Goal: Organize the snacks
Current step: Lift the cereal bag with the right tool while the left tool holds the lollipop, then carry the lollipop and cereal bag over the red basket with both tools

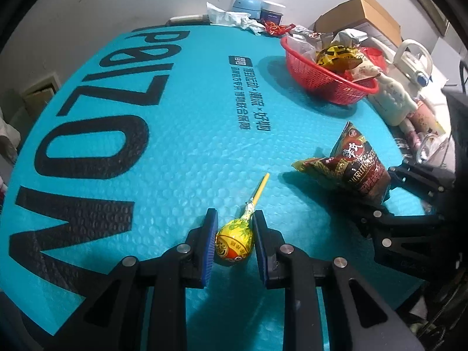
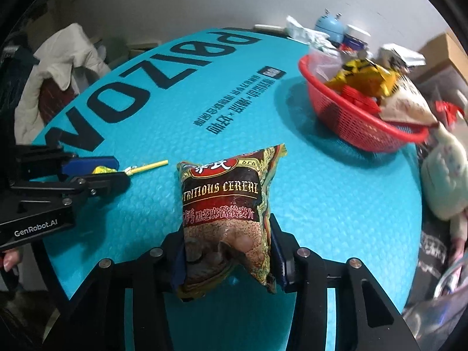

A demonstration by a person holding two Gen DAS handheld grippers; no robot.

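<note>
- The desk, under a teal bubble mat with large black lettering, carries everything; its far edge is crowded with a cardboard box, tissues and small containers.
- The red basket sits at the far right of the mat, already heaped with snack packets.
- The cereal packet lies near the right side, well apart from the basket. The right gripper has its jaws narrowed onto the packet's lower end, pads pressing the sides.
- The lollipop lies near the middle, stick pointing far. The left gripper has its jaws as closed as they go, clamped on the wrapped head.
- Judged step: lifting both snacks toward the basket. It would go best with each lifted clear of the mat, carried over the rim, and released low onto the heap so nothing spills.
</note>
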